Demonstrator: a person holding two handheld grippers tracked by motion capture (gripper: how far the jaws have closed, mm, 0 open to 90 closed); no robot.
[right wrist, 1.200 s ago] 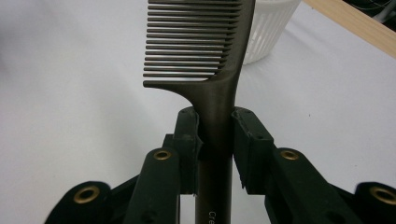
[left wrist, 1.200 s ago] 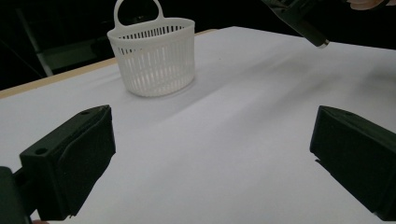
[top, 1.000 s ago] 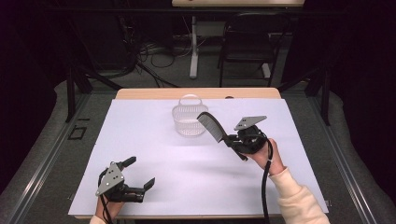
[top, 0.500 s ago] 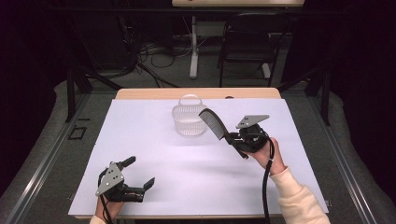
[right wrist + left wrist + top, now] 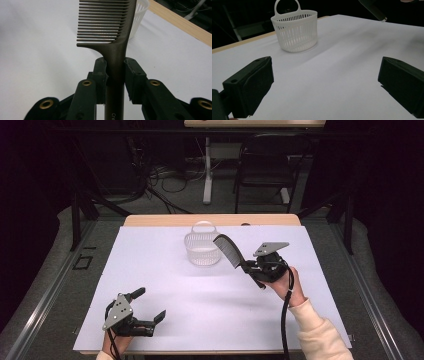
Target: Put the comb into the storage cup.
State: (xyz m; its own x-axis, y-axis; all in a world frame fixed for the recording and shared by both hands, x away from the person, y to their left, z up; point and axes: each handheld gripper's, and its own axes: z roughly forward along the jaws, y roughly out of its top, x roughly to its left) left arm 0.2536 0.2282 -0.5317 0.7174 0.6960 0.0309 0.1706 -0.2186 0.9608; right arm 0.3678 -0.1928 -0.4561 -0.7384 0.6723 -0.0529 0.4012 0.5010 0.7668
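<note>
Now: comb [image 5: 227,250] up beside the basket [image 5: 202,249]!
Right gripper [image 5: 248,266] has its jaws clamped on the comb's handle, teeth raised just right of the basket; left gripper [image 5: 148,309], well in front of the basket, jaws wide apart.

Spread over the table [image 5: 160,220] almost edge to edge: a white sheet [image 5: 165,270], with a strip of bare wood left along the far edge. Beyond that far edge, well apart from it: a black chair [image 5: 265,165], a white post [image 5: 207,170], loose black cables [image 5: 160,180]. Higher up, another wooden tabletop [image 5: 250,122]. Off the left edge, grey flooring [image 5: 55,275].
</note>
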